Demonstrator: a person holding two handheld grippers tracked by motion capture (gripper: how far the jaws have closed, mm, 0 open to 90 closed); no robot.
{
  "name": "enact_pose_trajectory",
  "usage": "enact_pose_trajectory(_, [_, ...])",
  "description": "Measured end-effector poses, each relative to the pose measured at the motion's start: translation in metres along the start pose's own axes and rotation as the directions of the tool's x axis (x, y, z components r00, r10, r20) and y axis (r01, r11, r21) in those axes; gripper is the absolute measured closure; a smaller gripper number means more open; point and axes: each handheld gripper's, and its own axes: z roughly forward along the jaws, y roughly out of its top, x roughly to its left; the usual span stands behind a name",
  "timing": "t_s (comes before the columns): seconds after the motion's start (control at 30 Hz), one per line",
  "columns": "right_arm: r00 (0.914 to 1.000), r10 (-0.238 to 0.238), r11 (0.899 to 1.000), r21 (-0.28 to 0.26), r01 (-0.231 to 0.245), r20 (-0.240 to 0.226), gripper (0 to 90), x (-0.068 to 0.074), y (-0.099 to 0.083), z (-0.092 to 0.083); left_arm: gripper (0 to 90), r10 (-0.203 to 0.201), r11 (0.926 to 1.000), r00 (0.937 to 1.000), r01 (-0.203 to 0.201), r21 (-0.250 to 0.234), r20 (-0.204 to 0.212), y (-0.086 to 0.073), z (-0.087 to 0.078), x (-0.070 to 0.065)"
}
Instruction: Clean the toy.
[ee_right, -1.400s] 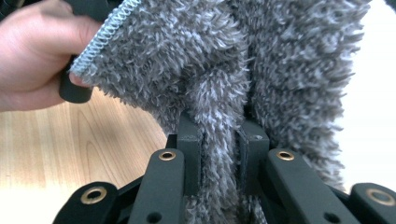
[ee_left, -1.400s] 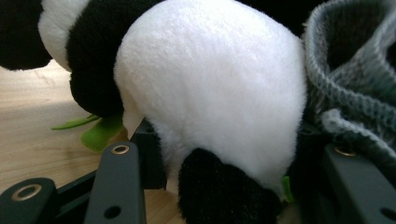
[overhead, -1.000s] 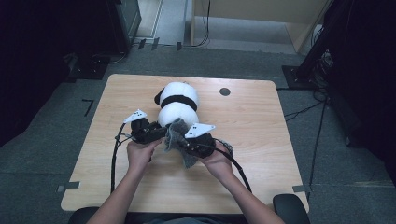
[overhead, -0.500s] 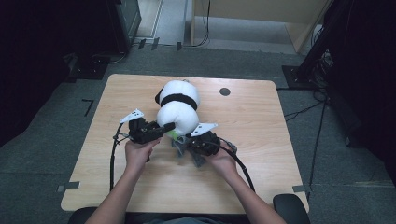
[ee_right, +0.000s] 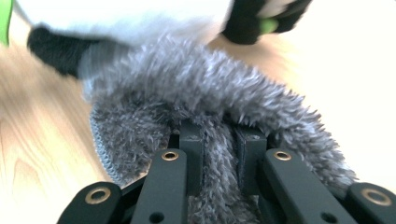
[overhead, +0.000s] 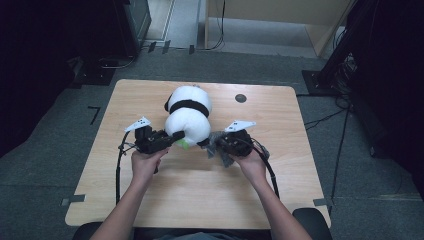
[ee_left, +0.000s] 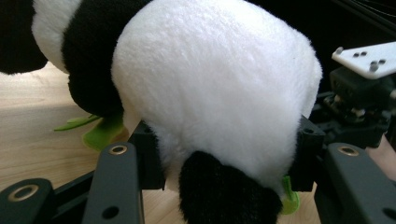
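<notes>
The panda plush [overhead: 189,117] lies mid-table, its near end clamped between the left gripper [overhead: 172,140] pads. Just right, the right gripper [overhead: 212,145] pinches a grey fuzzy cloth [ee_right: 210,116] that touches the panda. No writing is legible.

Plush panda [overhead: 189,117] lies on table [overhead: 280,190], cloth [overhead: 216,145] at its right

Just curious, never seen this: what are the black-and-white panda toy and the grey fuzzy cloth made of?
Black-and-white panda toy: apparently short, matte plush; dense fine pile, bulging between the left gripper pads.
Grey fuzzy cloth: likely long-pile fleece or faux fur; shaggy fibres, stitched edge, clamped by the right gripper.
</notes>
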Motion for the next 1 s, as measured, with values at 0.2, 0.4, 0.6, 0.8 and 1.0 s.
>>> enact_pose_trajectory(0.2, [0.9978, 0.065, 0.994, -0.092, -0.064, 0.012, 78.0, -0.014, 0.006, -0.022, 44.6, 0.019, 0.9996, 0.9995, -0.018, 0.023, -0.025, -0.002, 0.002, 0.001])
enact_pose_trajectory(0.4, [0.9963, 0.079, 0.979, -0.184, -0.084, -0.033, 78.0, -0.010, 0.020, -0.045, 44.4, 0.033, 0.9986, 0.9988, -0.032, 0.043, -0.036, -0.006, 0.008, -0.002])
enact_pose_trajectory(0.6, [0.9945, 0.049, 0.977, -0.201, -0.066, -0.093, 77.7, 0.011, 0.032, -0.045, 44.4, 0.064, 0.9963, 0.9977, -0.063, 0.059, -0.023, -0.009, 0.014, -0.009])
enact_pose_trajectory(0.8, [0.9957, 0.009, 0.985, -0.170, -0.025, -0.092, 77.4, 0.030, 0.035, -0.036, 44.5, 0.064, 0.9958, 0.9974, -0.062, 0.068, -0.034, -0.011, 0.017, -0.013])
enact_pose_trajectory(1.0, [0.9926, -0.035, 0.986, -0.163, 0.016, -0.117, 77.3, 0.046, 0.037, -0.030, 44.6, 0.057, 0.9968, 0.9972, -0.054, 0.058, -0.048, -0.011, 0.017, -0.014])
